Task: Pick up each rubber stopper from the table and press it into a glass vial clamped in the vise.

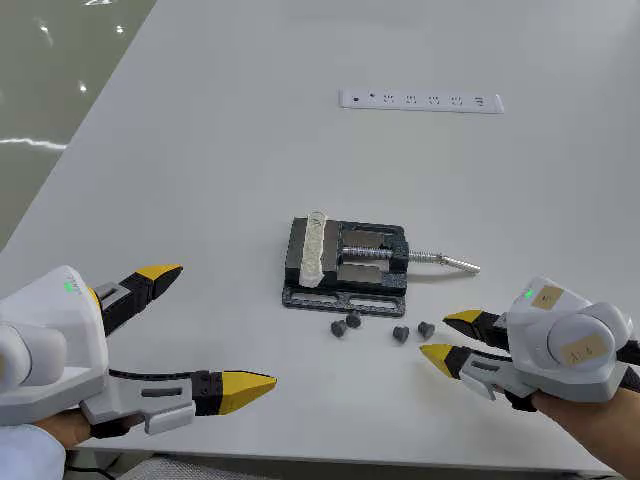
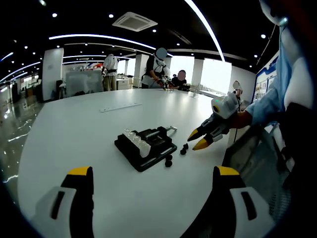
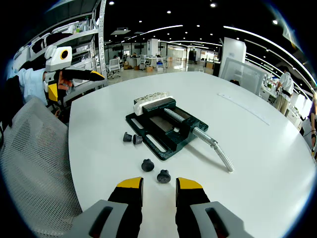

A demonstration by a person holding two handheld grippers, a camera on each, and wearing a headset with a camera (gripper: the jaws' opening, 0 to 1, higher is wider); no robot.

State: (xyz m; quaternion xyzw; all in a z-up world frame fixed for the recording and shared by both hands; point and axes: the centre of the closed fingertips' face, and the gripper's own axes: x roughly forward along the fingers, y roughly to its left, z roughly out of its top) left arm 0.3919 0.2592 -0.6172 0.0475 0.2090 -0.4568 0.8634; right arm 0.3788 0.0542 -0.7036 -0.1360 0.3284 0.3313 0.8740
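We are holding the left gripper [image 1: 226, 324] with jaws wide apart, the right gripper [image 1: 436, 334] narrowly apart near the rubber stoppers [image 1: 400, 334].

l gripper [image 1: 222, 325] low left w/ jaws wide apart, r gripper [image 1: 437, 334] low right w/ jaws narrowly parted

Vise [image 1: 345, 296]: dark, matt metal. Vials [image 1: 316, 245]: clear glass. Stoppers [image 1: 401, 334]: matt grey rubber. Table [image 1: 250, 150]: smooth, white, faintly glossy.

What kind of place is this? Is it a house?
Probably a big workshop or lab, not a house: a wide white table with a vise on it, metal shelves, and other people far behind.
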